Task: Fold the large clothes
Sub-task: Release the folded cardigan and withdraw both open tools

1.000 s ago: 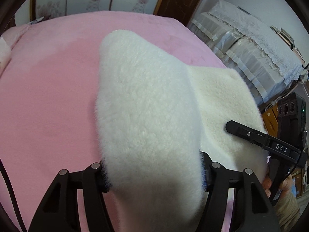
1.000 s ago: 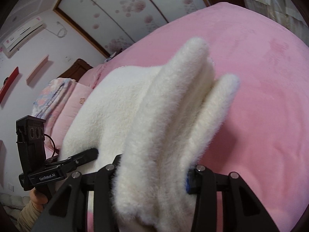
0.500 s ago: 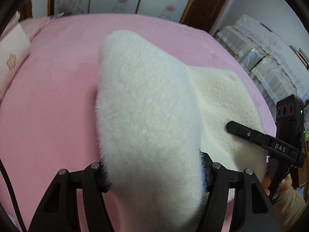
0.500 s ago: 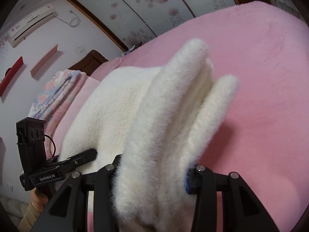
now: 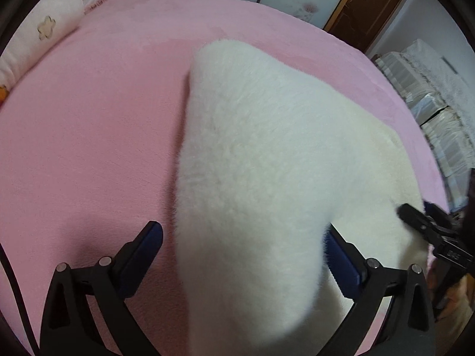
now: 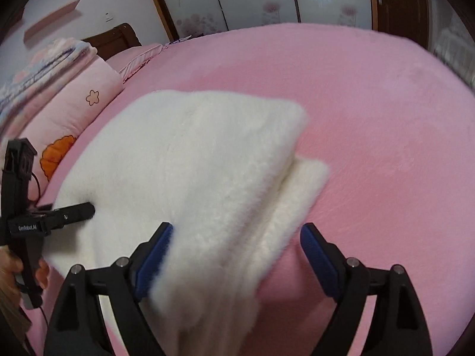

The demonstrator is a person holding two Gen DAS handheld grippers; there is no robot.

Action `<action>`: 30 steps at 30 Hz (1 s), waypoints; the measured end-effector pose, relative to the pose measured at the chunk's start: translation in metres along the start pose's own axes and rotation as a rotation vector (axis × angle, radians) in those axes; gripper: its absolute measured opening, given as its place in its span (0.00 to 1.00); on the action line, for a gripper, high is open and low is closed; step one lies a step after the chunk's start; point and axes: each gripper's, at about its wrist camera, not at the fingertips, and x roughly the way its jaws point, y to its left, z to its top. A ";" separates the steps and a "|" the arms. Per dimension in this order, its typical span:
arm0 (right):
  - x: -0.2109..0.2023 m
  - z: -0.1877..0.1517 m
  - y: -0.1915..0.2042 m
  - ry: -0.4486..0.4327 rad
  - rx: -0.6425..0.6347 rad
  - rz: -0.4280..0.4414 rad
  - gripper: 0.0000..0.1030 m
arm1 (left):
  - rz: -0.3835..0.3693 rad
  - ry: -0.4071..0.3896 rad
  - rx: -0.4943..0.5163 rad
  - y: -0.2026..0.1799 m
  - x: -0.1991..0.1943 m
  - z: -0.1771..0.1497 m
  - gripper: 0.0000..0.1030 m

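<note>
A thick white fleece garment (image 5: pixel 267 160) lies folded on the pink bed (image 5: pixel 89 118). My left gripper (image 5: pixel 242 246) is opening wide. One end of the fleece runs between its blue pads and brushes the right one, with a gap at the left pad. In the right wrist view the garment (image 6: pixel 193 163) shows stacked layers. My right gripper (image 6: pixel 237 246) is opening too. The fleece edge sits between its fingers and the right pad stands apart from it. Each gripper shows in the other's view: right gripper (image 5: pixel 427 225), left gripper (image 6: pixel 59 216) held by a hand (image 6: pixel 17 267).
Pink flowered pillows (image 6: pixel 74 109) and a folded floral quilt (image 6: pixel 44 59) lie at the head of the bed. A pale pillow (image 5: pixel 44 29) shows at upper left. Flowered sliding wardrobe doors (image 6: pixel 267 0), a brown door (image 5: pixel 365 6) and cloth-covered furniture (image 5: pixel 430 89) surround the bed.
Both grippers were shut on the raised fleece; now both have opened and let it go. The garment has dropped flat onto the bed, and both grippers have come lower.
</note>
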 end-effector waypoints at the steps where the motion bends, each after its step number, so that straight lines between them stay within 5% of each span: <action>1: -0.008 0.001 0.002 -0.014 -0.018 -0.026 0.84 | 0.032 -0.007 0.012 -0.014 -0.004 -0.002 1.00; 8: -0.051 0.010 0.013 -0.053 -0.032 -0.154 0.84 | 0.176 -0.073 0.062 -0.054 -0.039 -0.002 1.00; 14: -0.089 0.016 0.020 -0.068 0.014 -0.168 0.84 | 0.334 -0.107 0.068 -0.080 -0.088 -0.013 1.00; 25: -0.189 0.006 0.042 -0.141 0.051 -0.143 0.84 | 0.197 -0.125 0.131 -0.133 -0.186 -0.063 1.00; 30: -0.243 -0.014 0.050 -0.169 0.038 -0.139 0.84 | 0.215 -0.191 0.159 -0.174 -0.242 -0.099 1.00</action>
